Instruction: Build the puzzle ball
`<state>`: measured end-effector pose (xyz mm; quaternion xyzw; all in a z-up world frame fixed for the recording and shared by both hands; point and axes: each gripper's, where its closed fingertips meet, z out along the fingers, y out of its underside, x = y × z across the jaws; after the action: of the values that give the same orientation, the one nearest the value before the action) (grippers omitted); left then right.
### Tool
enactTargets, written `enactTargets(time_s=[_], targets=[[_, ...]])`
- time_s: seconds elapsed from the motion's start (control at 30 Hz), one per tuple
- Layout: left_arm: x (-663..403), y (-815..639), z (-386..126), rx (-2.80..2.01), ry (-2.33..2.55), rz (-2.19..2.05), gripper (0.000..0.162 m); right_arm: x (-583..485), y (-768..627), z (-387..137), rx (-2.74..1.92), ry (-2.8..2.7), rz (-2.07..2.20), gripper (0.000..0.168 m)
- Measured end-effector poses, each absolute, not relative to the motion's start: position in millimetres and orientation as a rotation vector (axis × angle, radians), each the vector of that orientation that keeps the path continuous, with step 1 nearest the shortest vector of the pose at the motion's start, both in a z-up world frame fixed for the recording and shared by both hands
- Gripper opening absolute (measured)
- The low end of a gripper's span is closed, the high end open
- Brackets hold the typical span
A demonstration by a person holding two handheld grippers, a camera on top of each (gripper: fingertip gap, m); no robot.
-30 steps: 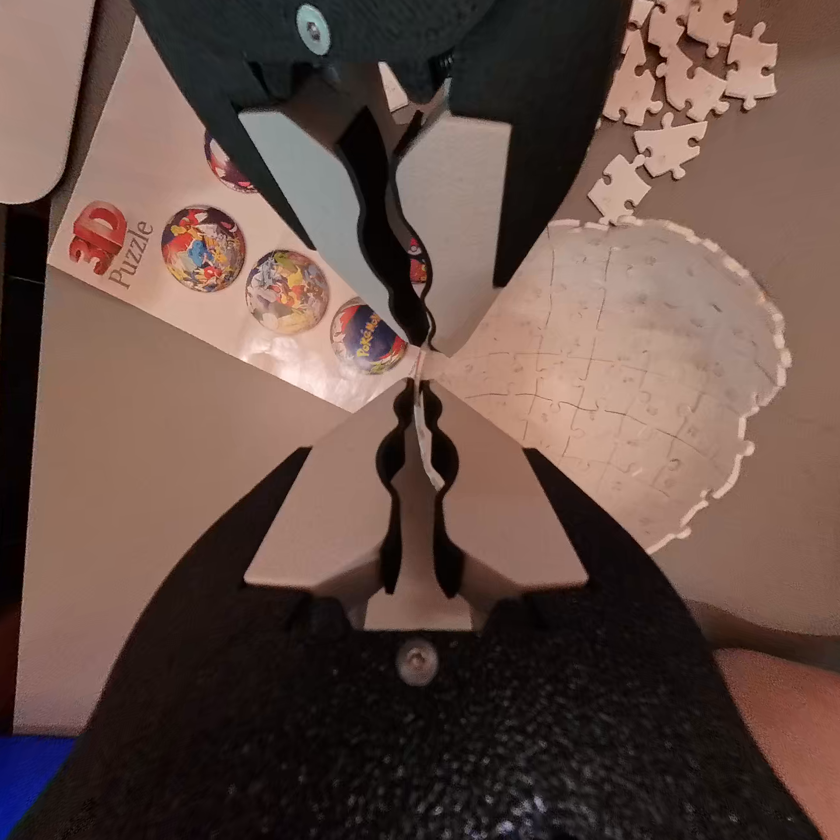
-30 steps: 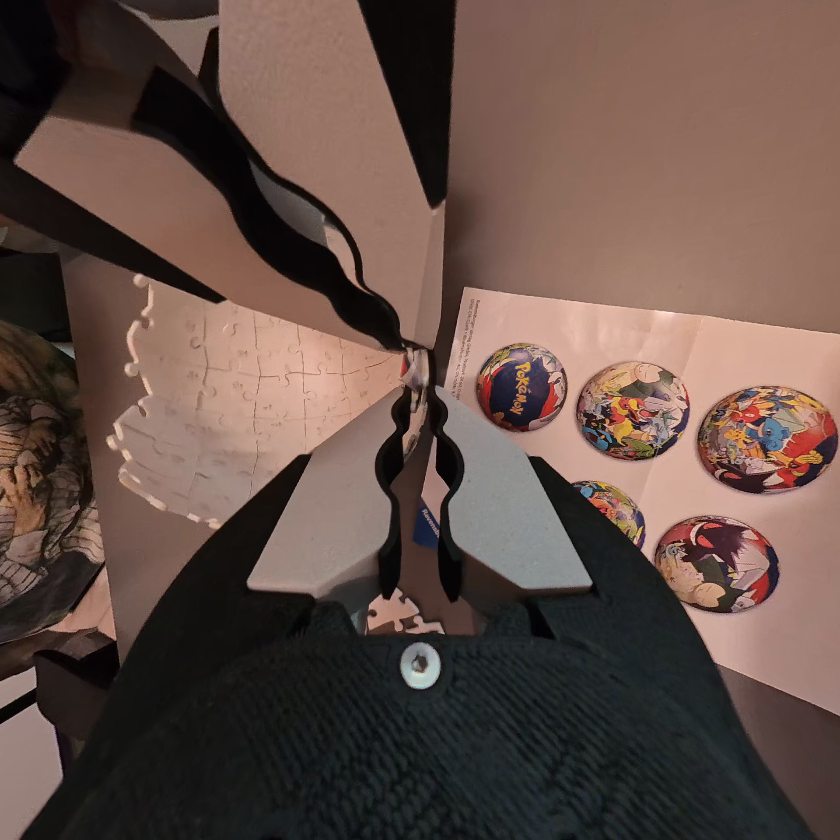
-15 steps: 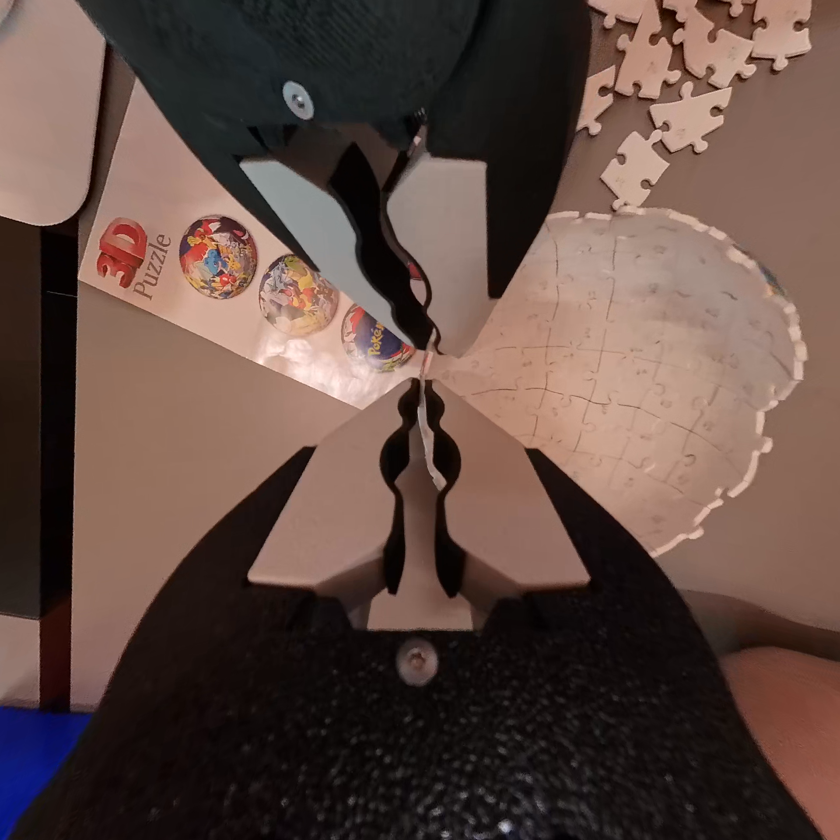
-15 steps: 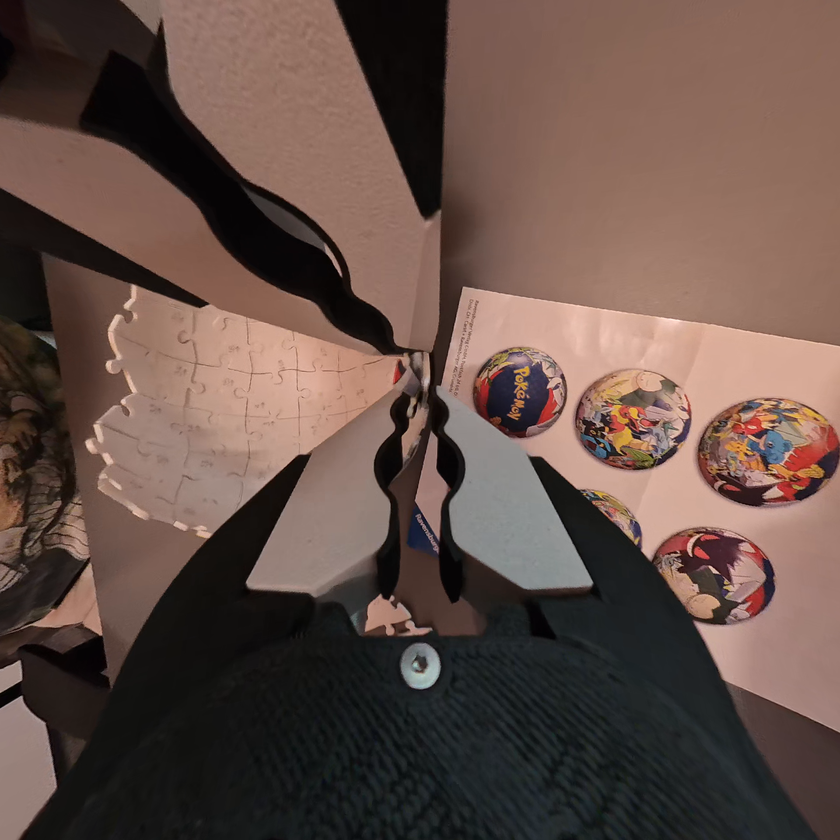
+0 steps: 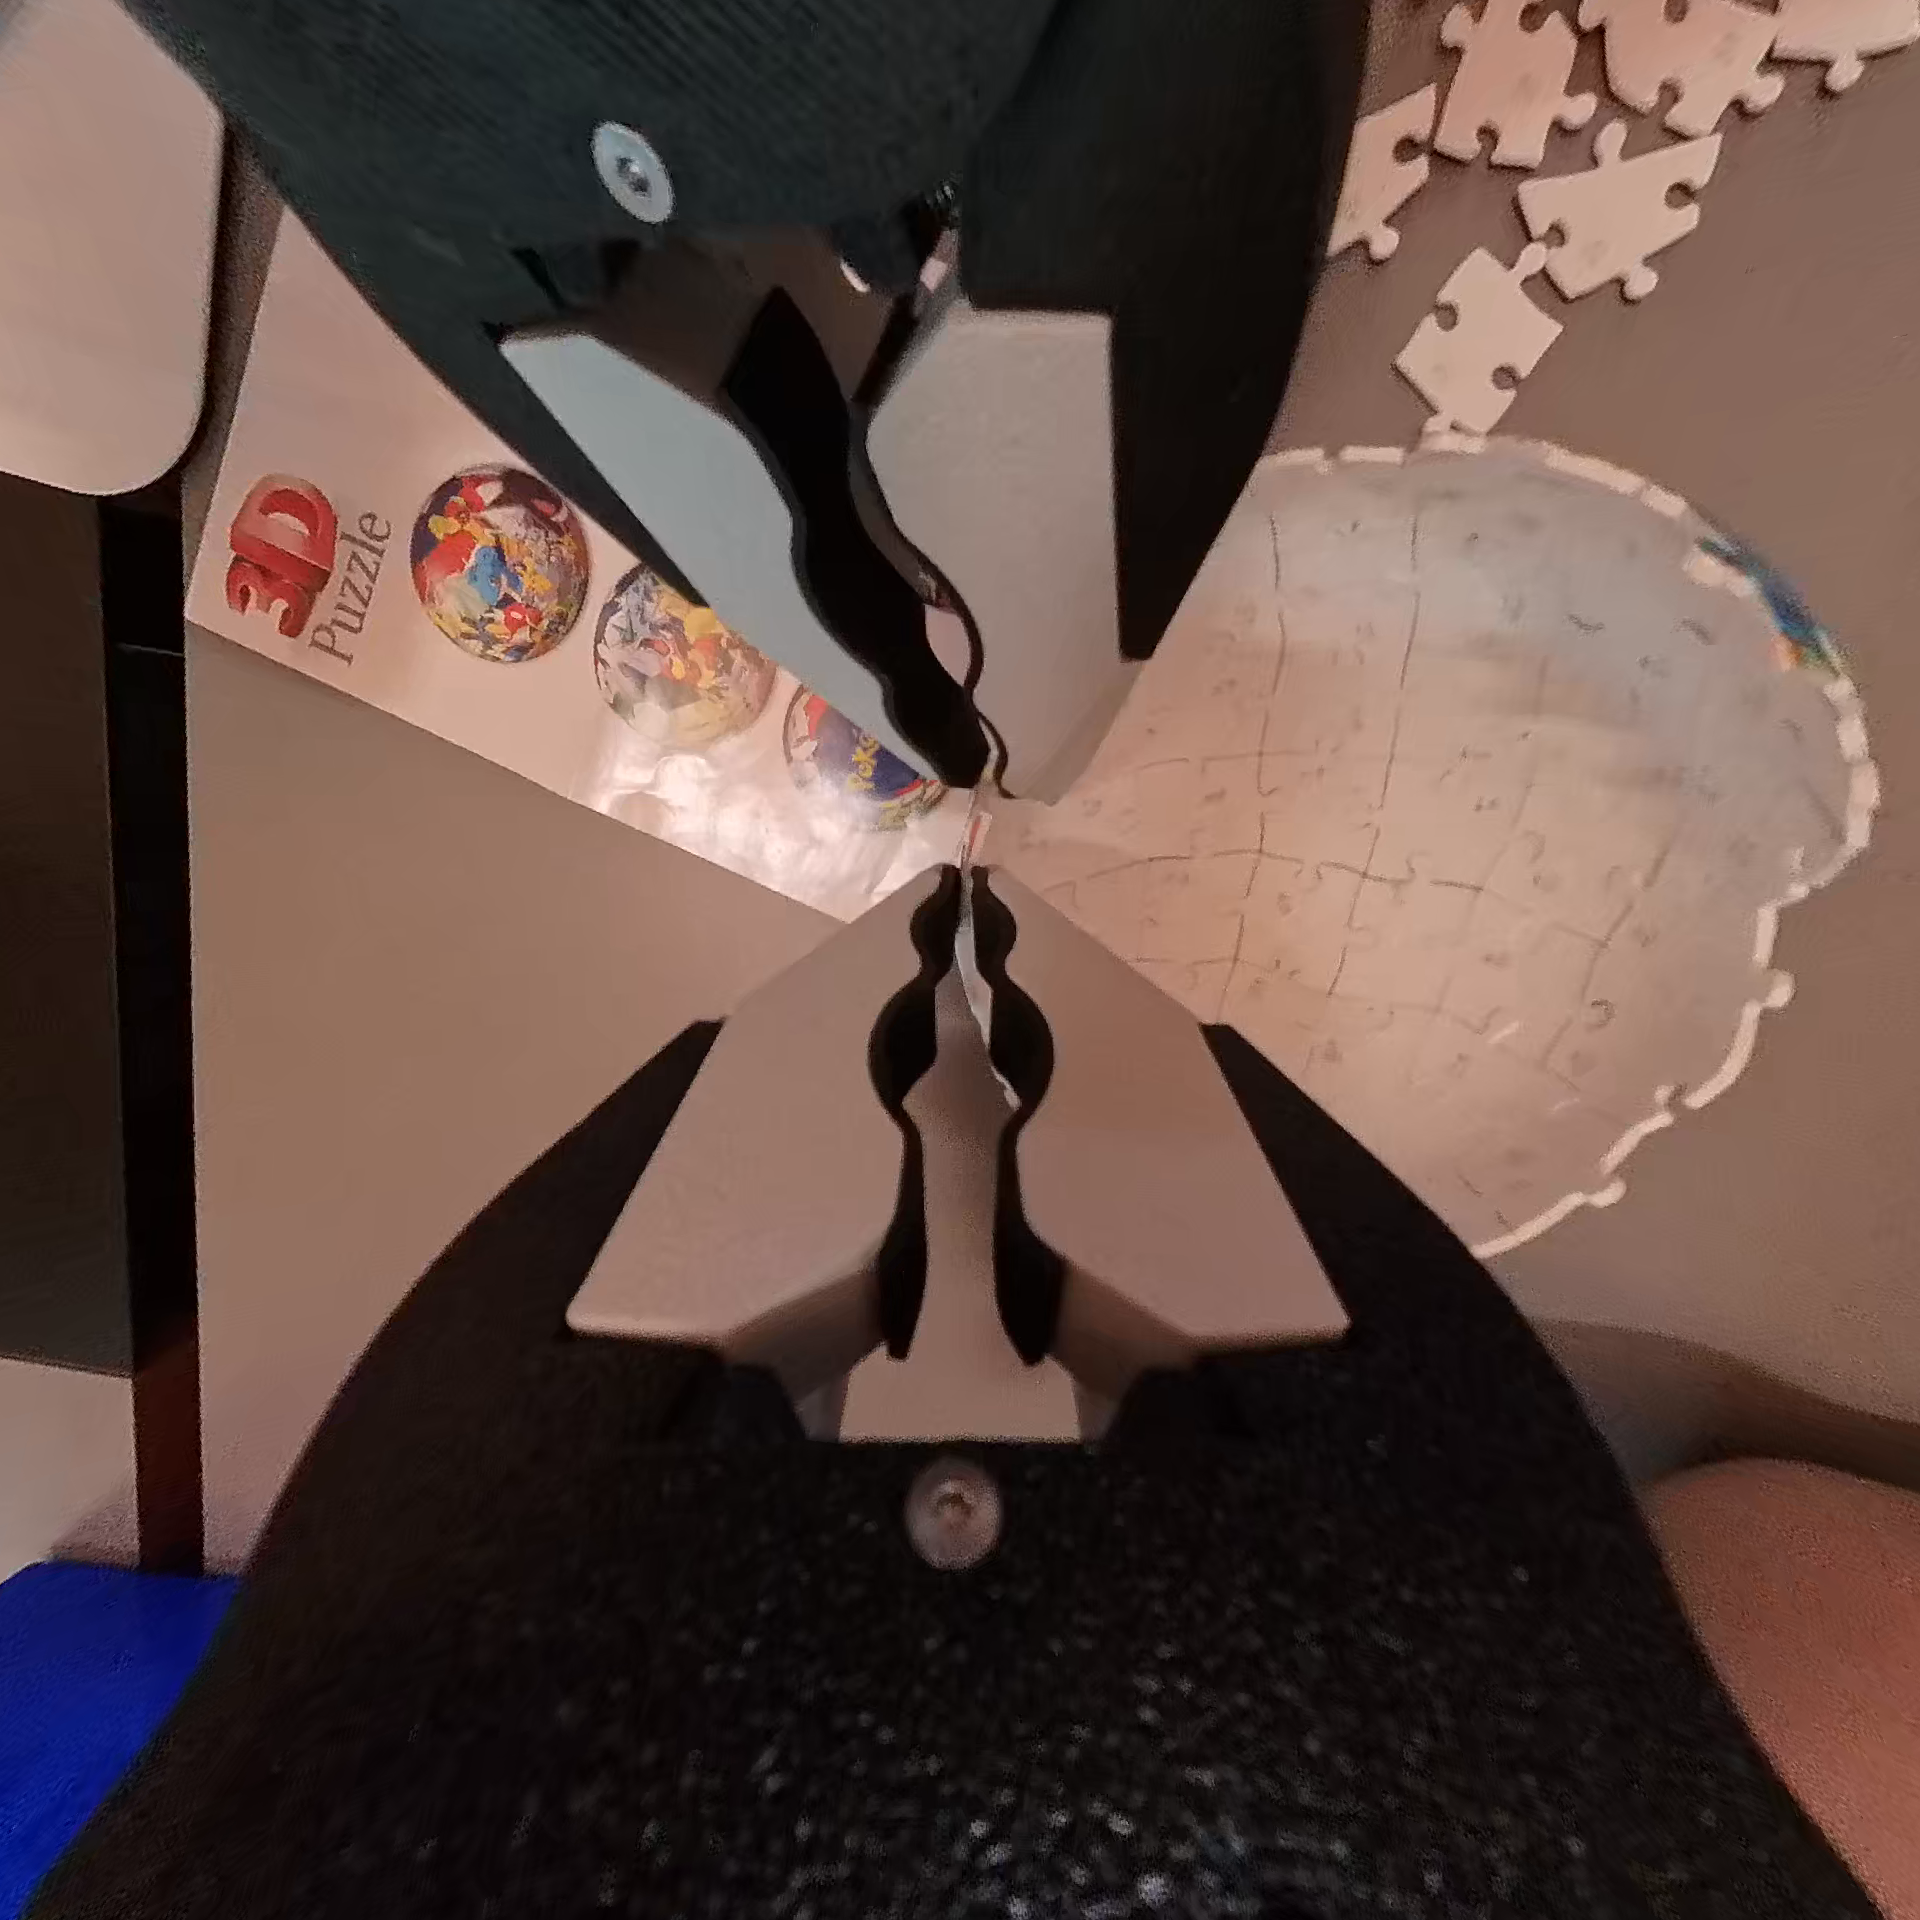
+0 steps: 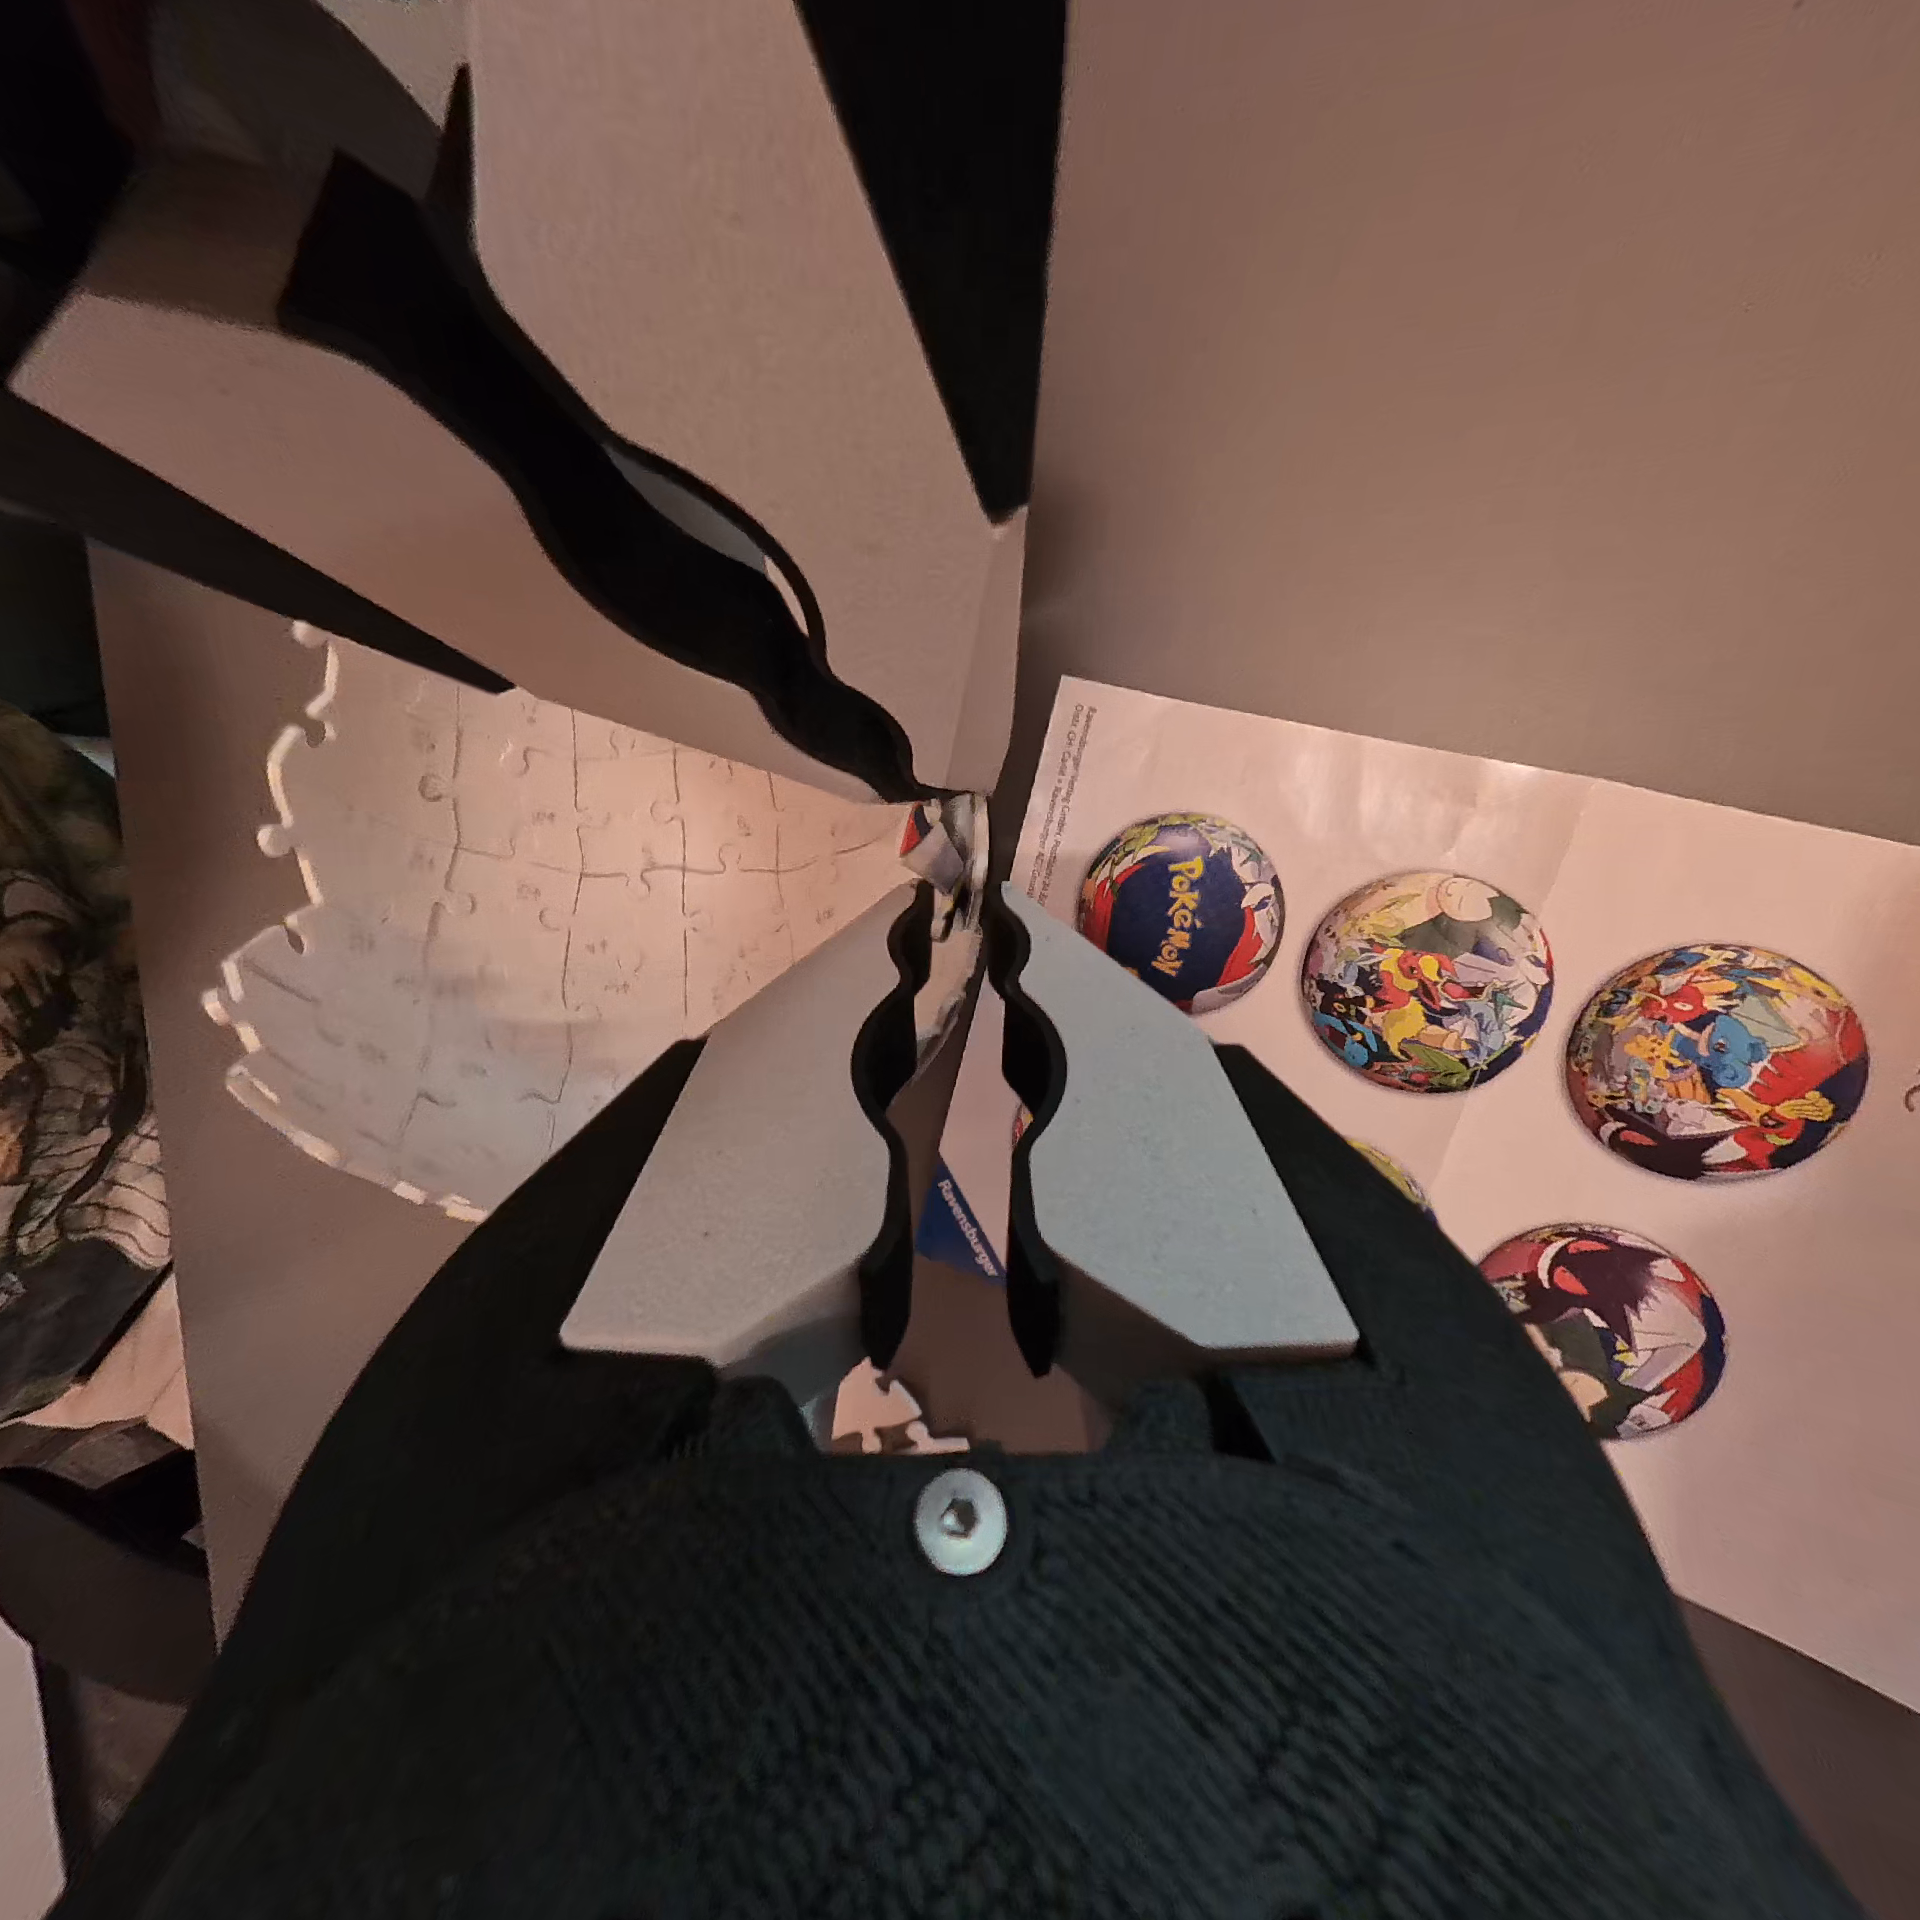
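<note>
My left gripper [image 5: 971, 873] is shut on a white puzzle piece [image 5: 977, 971], seen edge-on between its jaws. My right gripper [image 6: 961, 894] is shut on another puzzle piece [image 6: 951, 966] with a glossy printed face. The two grippers meet tip to tip above the table and the pieces touch there. The right gripper [image 5: 982, 779] reaches in from the top of the left wrist view. The left gripper [image 6: 925, 784] reaches in from the upper left of the right wrist view. The half-built puzzle ball [image 5: 1455, 831], a white bowl open side up, lies on the table behind them; it also shows in the right wrist view [image 6: 468, 914].
Several loose white pieces [image 5: 1558, 156] lie beyond the bowl. A leaflet [image 6: 1558, 987] with pictures of finished balls lies flat on the grey table [image 6: 1455, 364]. A blue object [image 5: 104, 1662] sits at the near left. A patterned cloth [image 6: 62, 1039] lies at the table's edge. My left and right fingertips are right by each other. Left tips and right tips are each some 35 centimeters from the blue object [image 5: 104, 1662].
Both grippers stay shut and tip to tip. They have drifted together a little over the table, so the bowl and leaflet shift in both views. The right gripper has tilted slightly.
</note>
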<state>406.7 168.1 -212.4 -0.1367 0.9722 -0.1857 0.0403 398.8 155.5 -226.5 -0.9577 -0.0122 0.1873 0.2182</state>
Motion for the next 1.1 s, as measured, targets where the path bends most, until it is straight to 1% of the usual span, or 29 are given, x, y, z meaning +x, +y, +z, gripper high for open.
enactTargets(time_s=[0.03,0.2,0.43,0.47,0.53,0.6,0.7,1.0,1.1], targets=[[406.4,169.1,-212.4,-0.416,2.979,-0.561,0.0,398.8,156.4,-226.3,-2.649,-0.033,0.518,0.007],[405.6,170.5,-212.5,-0.45,2.984,-0.571,0.0,399.2,158.4,-226.5,-2.646,-0.03,0.501,0.006],[400.5,164.4,-216.1,-0.477,3.025,-0.621,0.018,399.0,159.9,-226.4,-2.648,-0.018,0.493,0.004],[401.2,163.1,-216.5,-0.478,3.025,-0.627,0.018,398.9,160.3,-226.1,-2.647,-0.019,0.492,0.004],[402.8,160.9,-216.7,-0.482,3.024,-0.644,0.007,398.5,159.0,-226.7,-2.653,-0.024,0.494,0.005],[404.3,161.6,-217.5,-0.488,3.02,-0.635,0.001,397.4,158.7,-227.5,-2.65,-0.012,0.505,0.005],[402.7,161.8,-217.1,-0.46,3.024,-0.631,0.0,397.1,158.4,-227.9,-2.647,-0.033,0.486,0.003],[405.3,163.1,-215.7,-0.495,3.009,-0.651,0.0,400.4,160.9,-226.2,-2.633,0.009,0.479,0.004],[408.9,165.1,-212.2,-0.517,2.981,-0.667,0.007,403.9,161.0,-225.8,-2.634,0.03,0.456,0.01]])
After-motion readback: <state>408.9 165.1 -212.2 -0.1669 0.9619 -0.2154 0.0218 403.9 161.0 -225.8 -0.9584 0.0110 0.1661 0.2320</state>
